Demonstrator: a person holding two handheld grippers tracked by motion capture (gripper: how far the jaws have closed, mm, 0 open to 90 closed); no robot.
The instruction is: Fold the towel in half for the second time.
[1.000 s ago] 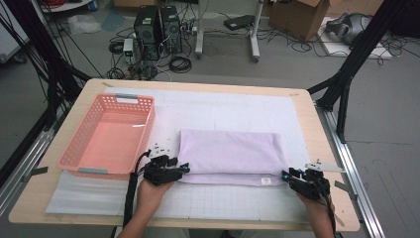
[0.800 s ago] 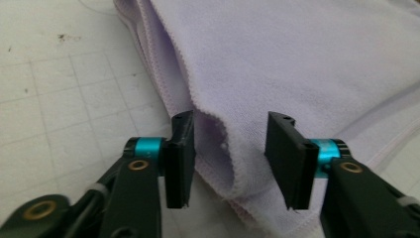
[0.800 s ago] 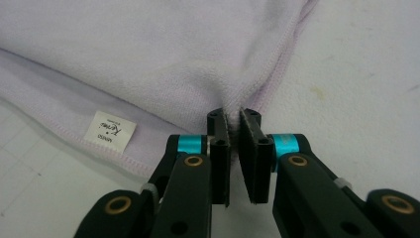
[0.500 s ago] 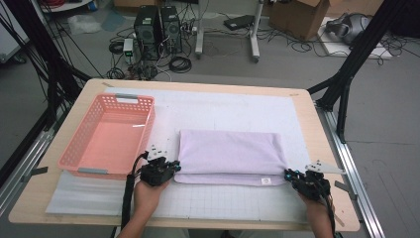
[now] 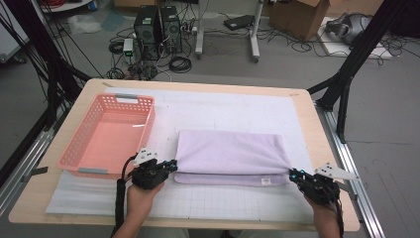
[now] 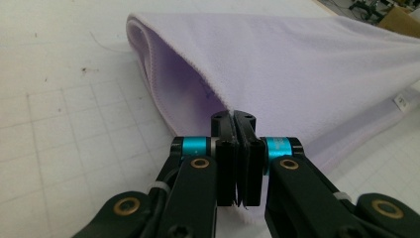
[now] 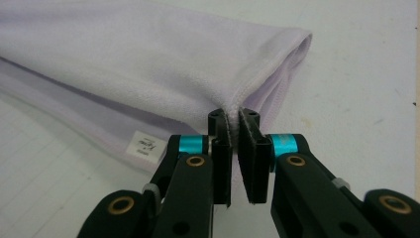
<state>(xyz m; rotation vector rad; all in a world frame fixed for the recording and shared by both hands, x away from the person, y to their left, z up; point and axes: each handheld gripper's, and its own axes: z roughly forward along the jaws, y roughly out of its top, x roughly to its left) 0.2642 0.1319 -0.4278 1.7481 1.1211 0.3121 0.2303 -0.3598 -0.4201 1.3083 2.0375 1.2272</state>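
A lavender towel [image 5: 230, 151] lies folded on the white grid mat [image 5: 223, 106], its long side across the table. My left gripper [image 5: 171, 165] is shut on the top layer's near-left corner; in the left gripper view the jaws [image 6: 234, 116] pinch the hem and the towel [image 6: 297, 64] lifts into an open fold. My right gripper [image 5: 294, 174] is shut on the near-right corner, where the jaws [image 7: 233, 115] clamp the hem of the towel [image 7: 124, 59]. A white label [image 7: 145, 145] sits on the lower layer's near edge.
A pink plastic basket [image 5: 69, 148] stands on the left of the table, right beside my left gripper. The wooden table edge [image 5: 198, 224] runs close behind both hands. Black frame legs, computers and cables stand on the floor beyond the table.
Both grippers have shifted slightly toward the near edge and a little outward, keeping their hold on the towel's corners. The towel has stayed in place.
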